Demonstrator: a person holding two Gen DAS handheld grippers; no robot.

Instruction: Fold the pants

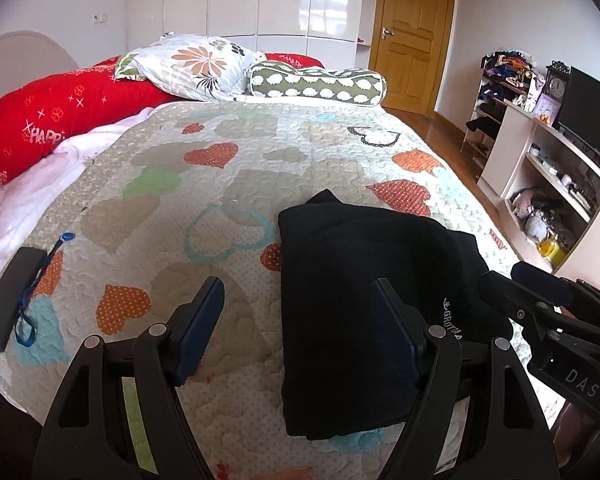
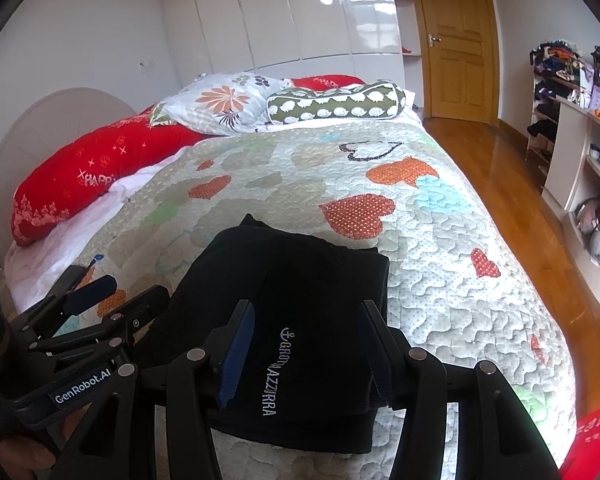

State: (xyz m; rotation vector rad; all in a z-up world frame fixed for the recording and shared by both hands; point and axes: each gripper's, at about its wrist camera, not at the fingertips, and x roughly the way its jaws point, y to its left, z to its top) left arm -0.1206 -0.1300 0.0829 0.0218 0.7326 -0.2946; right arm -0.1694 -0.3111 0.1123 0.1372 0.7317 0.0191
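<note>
On the near part of the quilted heart-patterned bedspread (image 2: 440,272), the black knit pants with white embroidered lettering (image 2: 296,320) lay as a compact rectangular bundle, already folded several layers thick. The left hand-held gripper (image 1: 298,322) hovered above the bundle's left edge with its fingers spread wide apart and gripping nothing; one finger stood over the bare quilt, the other over the black fabric. The right hand-held gripper (image 2: 306,338) was likewise spread and empty, its fingers straddling the lettered band of the pants.

The task appeared nearly complete; the remaining step was probably a final squaring or release. To do it well, each gripper should press the edges flat and withdraw straight upward, so that no layer is dragged out of alignment. A corner protruding at the bundle's far side should be tucked in line.

A black rectangular device with a blue lanyard (image 1: 8,300) lay on the quilt to the left, well apart from the pants. A red printed bolster (image 1: 60,116), a white floral pillow (image 1: 196,64) and a green patterned cushion (image 1: 316,84) occupied the head of the bed. None obstructed the work; the two grippers stood close together, so collision between them was the principal risk.
</note>
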